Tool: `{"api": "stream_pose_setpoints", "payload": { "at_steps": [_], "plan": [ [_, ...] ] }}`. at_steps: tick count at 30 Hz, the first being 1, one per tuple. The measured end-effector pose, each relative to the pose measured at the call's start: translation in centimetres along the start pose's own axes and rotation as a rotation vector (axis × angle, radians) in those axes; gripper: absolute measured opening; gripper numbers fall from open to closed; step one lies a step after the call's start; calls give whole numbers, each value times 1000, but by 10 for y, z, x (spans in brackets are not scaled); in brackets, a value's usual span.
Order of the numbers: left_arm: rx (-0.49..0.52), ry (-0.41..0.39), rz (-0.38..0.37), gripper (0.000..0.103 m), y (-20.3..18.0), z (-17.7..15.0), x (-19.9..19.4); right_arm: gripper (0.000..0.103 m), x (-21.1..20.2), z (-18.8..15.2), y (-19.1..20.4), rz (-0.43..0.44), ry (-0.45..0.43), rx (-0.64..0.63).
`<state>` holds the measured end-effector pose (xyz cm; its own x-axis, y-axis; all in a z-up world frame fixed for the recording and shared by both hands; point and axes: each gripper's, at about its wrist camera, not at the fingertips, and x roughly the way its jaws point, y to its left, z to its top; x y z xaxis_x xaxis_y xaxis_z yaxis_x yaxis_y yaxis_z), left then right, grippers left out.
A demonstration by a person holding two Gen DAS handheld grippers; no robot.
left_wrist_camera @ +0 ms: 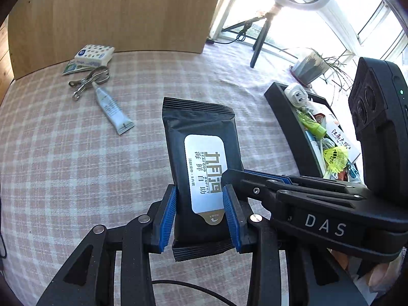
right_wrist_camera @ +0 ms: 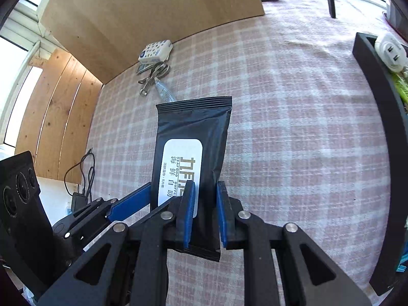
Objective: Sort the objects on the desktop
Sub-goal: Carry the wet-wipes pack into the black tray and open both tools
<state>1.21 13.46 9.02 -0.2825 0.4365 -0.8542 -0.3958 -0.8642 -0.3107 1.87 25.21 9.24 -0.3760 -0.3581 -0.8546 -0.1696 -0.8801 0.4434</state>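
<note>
A black wet-wipes pack (left_wrist_camera: 201, 137) with a white label is held over the pink checked tablecloth (left_wrist_camera: 63, 165) by both grippers. My left gripper (left_wrist_camera: 201, 216) is shut on the pack's near end, its blue pads pressing on the two long sides. My right gripper (right_wrist_camera: 206, 214) is shut on the same pack, pinching its right part between narrow-set pads. In the left wrist view the right gripper (left_wrist_camera: 230, 178) reaches in from the right. In the right wrist view a blue finger of the left gripper (right_wrist_camera: 127, 204) lies against the pack (right_wrist_camera: 193, 132) at its left side.
A dotted tissue pack (left_wrist_camera: 94, 53), a metal clip (left_wrist_camera: 89, 81) and a white tube (left_wrist_camera: 112, 109) lie at the far left by a wooden board (left_wrist_camera: 114, 12). A black tray (left_wrist_camera: 293, 132) on the right holds a white plug (left_wrist_camera: 297, 95) and several small items. Behind it stand a plant pot (left_wrist_camera: 309, 67) and a tripod (left_wrist_camera: 260, 43).
</note>
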Motion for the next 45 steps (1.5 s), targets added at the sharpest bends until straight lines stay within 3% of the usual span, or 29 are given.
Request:
{"api": "stream_pose_setpoints", "payload": {
  "at_steps": [8,18,28,34,45],
  "plan": [
    [75,-40,-36,34,-97,21,-2,18,-82,8,-68,-20,-101,19],
    [142,-57,-94,34,-247,54,27,18,-183,28,-191,-52,-161,38],
    [229,-11,-114,34,-363,72,72,19,-240,45,-304,-96,-191,103],
    [213,9,-119,34,-387,79,83,19,-259,46,-337,-123,-216,128],
    [185,-22,-68,34,-356,79,66,27,-272,43,-343,-94,-255,141]
  ]
}}
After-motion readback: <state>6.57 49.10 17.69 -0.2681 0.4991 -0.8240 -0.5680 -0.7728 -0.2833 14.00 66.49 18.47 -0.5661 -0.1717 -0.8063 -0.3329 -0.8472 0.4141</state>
